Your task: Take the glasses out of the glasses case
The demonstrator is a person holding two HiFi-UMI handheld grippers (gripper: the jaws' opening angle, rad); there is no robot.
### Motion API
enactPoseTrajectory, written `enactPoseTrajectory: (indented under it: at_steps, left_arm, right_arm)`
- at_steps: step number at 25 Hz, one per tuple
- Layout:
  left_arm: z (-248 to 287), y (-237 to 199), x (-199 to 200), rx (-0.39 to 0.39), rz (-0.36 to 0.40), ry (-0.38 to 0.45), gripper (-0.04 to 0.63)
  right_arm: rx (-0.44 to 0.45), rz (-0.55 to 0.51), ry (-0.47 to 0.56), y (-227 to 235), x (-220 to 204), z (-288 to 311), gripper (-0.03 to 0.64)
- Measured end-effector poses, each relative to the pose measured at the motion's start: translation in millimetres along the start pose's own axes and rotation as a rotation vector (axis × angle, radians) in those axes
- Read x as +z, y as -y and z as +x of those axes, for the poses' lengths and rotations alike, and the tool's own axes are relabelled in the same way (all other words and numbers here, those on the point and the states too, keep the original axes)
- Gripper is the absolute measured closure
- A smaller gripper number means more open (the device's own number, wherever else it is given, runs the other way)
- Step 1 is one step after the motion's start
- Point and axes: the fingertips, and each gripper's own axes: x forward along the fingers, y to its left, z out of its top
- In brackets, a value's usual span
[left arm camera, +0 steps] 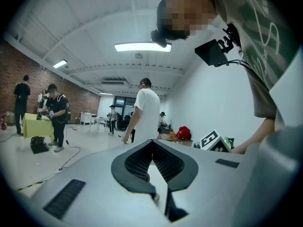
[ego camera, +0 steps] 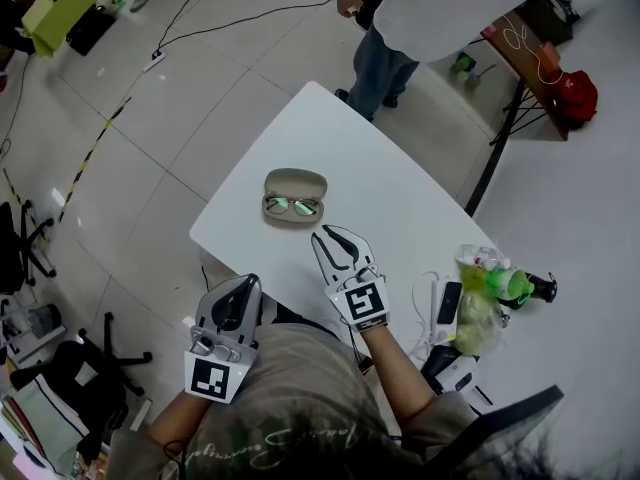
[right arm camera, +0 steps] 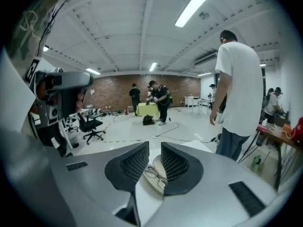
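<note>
Left tongs [ego camera: 243, 284] nearest, at near edge of white surface [ego camera: 400, 198]: tips pressed together, nothing held. Right tongs [ego camera: 336, 234] further out, tips a narrow gap apart, empty. Just beyond them, slightly left: beige oval glasses case [ego camera: 296, 181], lid open. Thin-framed glasses [ego camera: 292, 206] lie in its near half, long axis crosswise to the right tongs' line. Right tongs clearly nearer.

I find bare white tabletop [ego camera: 390, 193] on every side of the open beige oval glasses case [ego camera: 294, 196]. Obstacles sit well apart: right-edge clutter (green plastic bottle [ego camera: 508, 284], crumpled plastic bag [ego camera: 476, 318]) and a person in a white shirt [ego camera: 450, 3] at the far corner.
</note>
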Motion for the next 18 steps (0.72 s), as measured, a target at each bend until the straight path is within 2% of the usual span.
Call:
enactPoseTrajectory:
  at_steps: [3, 7, 12, 18]
  left_arm:
    - [-1, -12, -1, 0.031, -0.025, 0.002, 0.586]
    - [1, -21, 2, 0.067, -0.045, 0.021, 0.586]
    - [9, -23, 5, 0.051, -0.027, 0.023, 0.586]
    - [13, -30, 2, 0.07, -0.041, 0.019, 0.586]
  right_arm:
    - [0.038, -0.118, -0.109, 6, -24, 25, 0.558]
    - [0.099, -0.136, -0.182, 10, -39, 52, 0.558]
    - [0.215, -0.174, -0.312, 9, -65, 80, 0.558]
    - [0.299, -0.297, -0.453, 6, -98, 114, 0.558]
